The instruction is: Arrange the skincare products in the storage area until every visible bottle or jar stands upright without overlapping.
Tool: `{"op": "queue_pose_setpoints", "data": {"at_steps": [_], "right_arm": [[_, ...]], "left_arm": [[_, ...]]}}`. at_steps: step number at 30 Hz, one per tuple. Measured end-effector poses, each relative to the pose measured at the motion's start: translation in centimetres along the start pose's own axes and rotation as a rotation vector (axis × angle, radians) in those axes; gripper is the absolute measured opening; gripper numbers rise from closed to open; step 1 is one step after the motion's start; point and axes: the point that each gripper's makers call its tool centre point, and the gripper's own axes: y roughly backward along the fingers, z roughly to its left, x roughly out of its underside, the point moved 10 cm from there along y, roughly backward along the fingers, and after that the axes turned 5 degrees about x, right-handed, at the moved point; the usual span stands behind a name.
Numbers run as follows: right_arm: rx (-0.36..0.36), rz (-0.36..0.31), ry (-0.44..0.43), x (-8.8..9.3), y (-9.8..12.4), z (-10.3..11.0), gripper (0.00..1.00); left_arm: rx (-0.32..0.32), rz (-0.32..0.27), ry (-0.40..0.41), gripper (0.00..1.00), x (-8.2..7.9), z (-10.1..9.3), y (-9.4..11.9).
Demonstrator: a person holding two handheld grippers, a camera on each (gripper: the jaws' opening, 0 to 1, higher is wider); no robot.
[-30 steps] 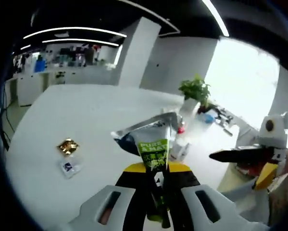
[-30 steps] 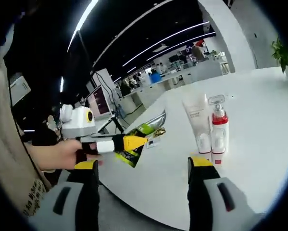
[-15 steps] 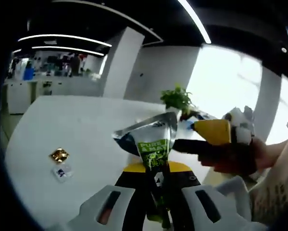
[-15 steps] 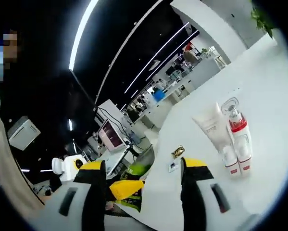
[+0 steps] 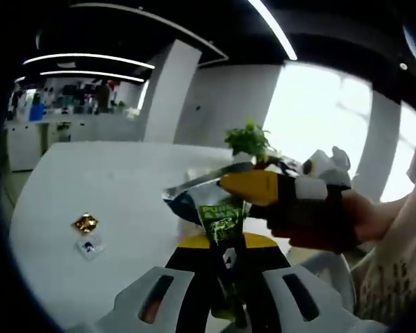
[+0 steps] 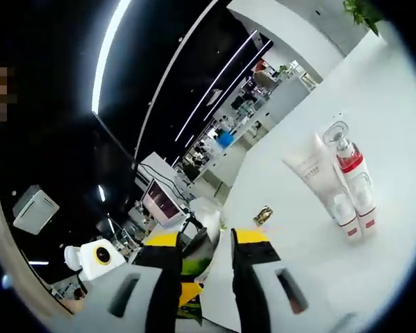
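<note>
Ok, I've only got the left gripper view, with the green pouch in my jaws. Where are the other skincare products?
Observer: In the right gripper view, a white tube and a red-collared pump bottle stand side by side on the white table.
Operator: And has the right gripper got hold of my pouch yet?
Observer: From its own view, the right gripper has one jaw on each side of the green pouch, with the gap narrow. I cannot tell whether they are pressing on it.
</note>
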Motion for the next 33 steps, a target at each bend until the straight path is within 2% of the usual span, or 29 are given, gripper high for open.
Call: {"op": "queue_pose_setpoints", "data": {"at_steps": [2, 5, 10, 17, 26, 30, 33], "right_arm": [[-0.002, -0.008, 0.0, 0.1, 0.1, 0.4, 0.18], [-0.019, -0.024, -0.067, 0.1, 0.2, 0.7, 0.14], [-0.034, -0.008, -0.055, 0.1, 0.4, 1.1, 0.11], [-0.072, 0.012, -0.084, 0.4, 0.6, 1.7, 0.07], [-0.092, 0.06, -0.085, 0.8, 1.2, 1.8, 0.02], [-0.106, 0.07, -0.084, 0.5, 1.4, 2.0, 0.01], [-0.117, 0.069, -0.083, 0.0, 1.5, 1.9, 0.01]], "left_arm": [[-0.005, -0.003, -0.002, 0.11, 0.1, 0.0, 0.2], [-0.007, -0.01, 0.008, 0.14, 0.1, -0.1, 0.4], [-0.009, 0.0, 0.005, 0.21, 0.0, 0.0, 0.9], [-0.006, 0.011, 0.01, 0.33, -0.1, 0.2, 1.7], [0.023, 0.021, 0.032, 0.52, -0.3, 0.4, 2.7], [0.049, 0.02, 0.075, 0.54, -0.5, 0.7, 3.4], [0.045, 0.022, 0.08, 0.55, -0.5, 1.0, 3.9]]}}
